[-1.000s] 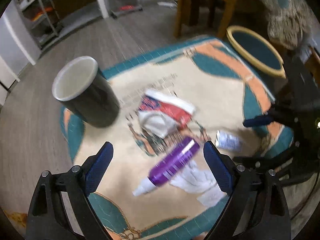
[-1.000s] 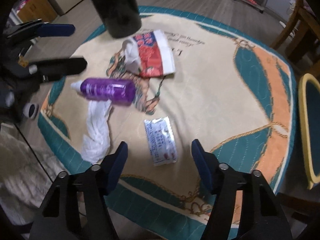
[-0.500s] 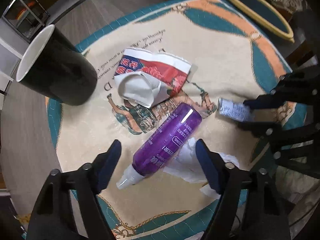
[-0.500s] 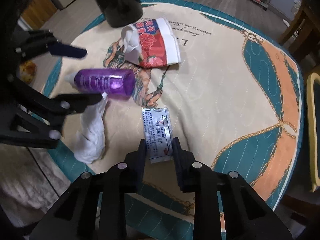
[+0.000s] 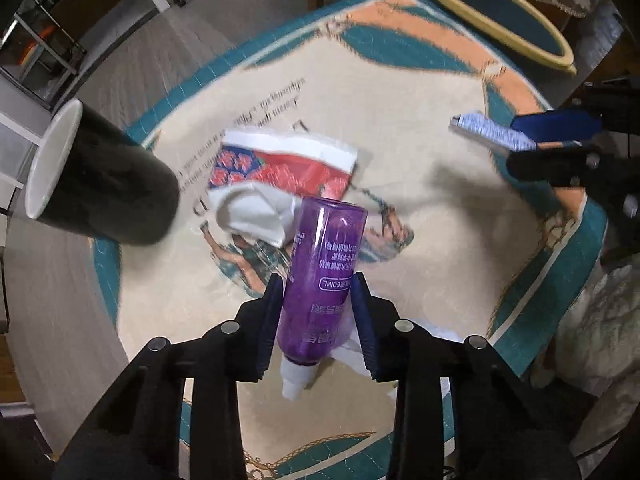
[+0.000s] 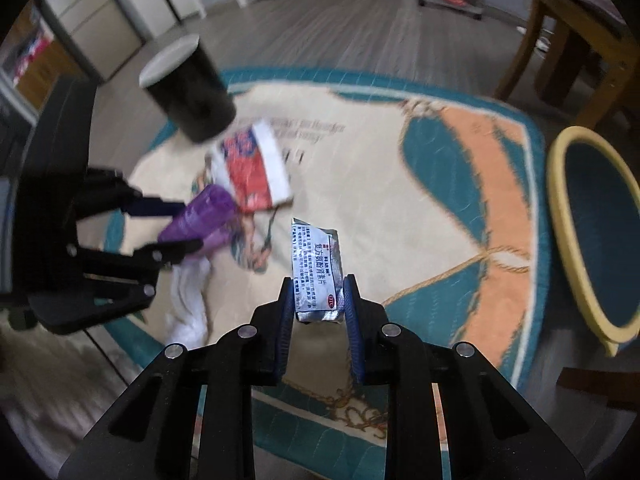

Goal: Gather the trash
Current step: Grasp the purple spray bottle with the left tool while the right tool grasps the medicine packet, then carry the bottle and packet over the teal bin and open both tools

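left wrist view: the left gripper (image 5: 318,298) pointed steeply down over the patterned rug (image 5: 432,216), its jaws closing with the purple bottle (image 5: 322,276) between them, blue pads against both sides of the body. the bottle's white cap pointed back toward the camera, and white tissue (image 5: 352,350) lay crumpled just under it. beyond it lay the torn red-and-white wrapper (image 5: 288,172), and at far left stood the black bin (image 5: 100,184) with its pale inside. off to the right, the right gripper (image 5: 560,140) carried the foil packet (image 5: 490,132) above the rug.

right wrist view: the right gripper (image 6: 316,300) was clamped on the foil packet (image 6: 316,272), which stood up between the pads, clear of the rug (image 6: 440,200). at left the left gripper (image 6: 168,226) pinched the purple bottle (image 6: 202,220), tissue (image 6: 186,304) below, wrapper (image 6: 254,170) and bin (image 6: 188,92) beyond.
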Tool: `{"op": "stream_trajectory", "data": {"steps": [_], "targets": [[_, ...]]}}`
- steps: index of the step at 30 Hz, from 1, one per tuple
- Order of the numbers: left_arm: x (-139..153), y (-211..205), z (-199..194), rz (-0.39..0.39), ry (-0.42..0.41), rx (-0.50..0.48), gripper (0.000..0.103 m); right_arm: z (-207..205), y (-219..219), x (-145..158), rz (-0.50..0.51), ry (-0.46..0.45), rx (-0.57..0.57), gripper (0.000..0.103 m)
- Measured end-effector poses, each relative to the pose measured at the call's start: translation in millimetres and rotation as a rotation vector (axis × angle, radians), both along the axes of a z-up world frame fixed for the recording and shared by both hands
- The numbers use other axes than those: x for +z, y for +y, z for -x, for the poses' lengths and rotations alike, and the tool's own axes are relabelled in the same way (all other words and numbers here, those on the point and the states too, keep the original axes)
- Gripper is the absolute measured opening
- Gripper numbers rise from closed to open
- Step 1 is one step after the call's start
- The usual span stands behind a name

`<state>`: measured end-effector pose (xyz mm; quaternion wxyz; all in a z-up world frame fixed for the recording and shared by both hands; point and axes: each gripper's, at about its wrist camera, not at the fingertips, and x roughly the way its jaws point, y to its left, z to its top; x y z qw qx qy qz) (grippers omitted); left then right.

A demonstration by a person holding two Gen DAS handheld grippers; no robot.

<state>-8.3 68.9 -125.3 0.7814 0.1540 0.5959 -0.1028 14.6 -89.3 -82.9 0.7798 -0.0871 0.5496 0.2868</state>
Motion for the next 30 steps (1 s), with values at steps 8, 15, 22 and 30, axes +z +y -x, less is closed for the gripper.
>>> {"op": "stream_trajectory", "data": {"steps": [8, 15, 22, 30], "targets": [[55.0, 3.3, -0.2, 0.098, -0.137, 0.059, 0.032, -16.3, -21.4, 38.7, -0.115, -0.060, -0.099, 0.026], [97.8, -0.5, -20.3, 0.219, -0.258, 0.081, 0.032, -25.1, -45.5, 67.3, -0.194, -0.113, -0.158, 0.026], [132.7, -48.5, -34.5, 0.286, -0.364, 0.014, 0.032, -41.1, -102.1, 85.4, -0.250, -0.140, -0.268, 0.026], [127.3, -140.2, -71.2, 0.341, -0.351, -0.125, 0.032, -67.7, -209.2, 85.9, -0.248, -0.168, -0.501, 0.026]]}}
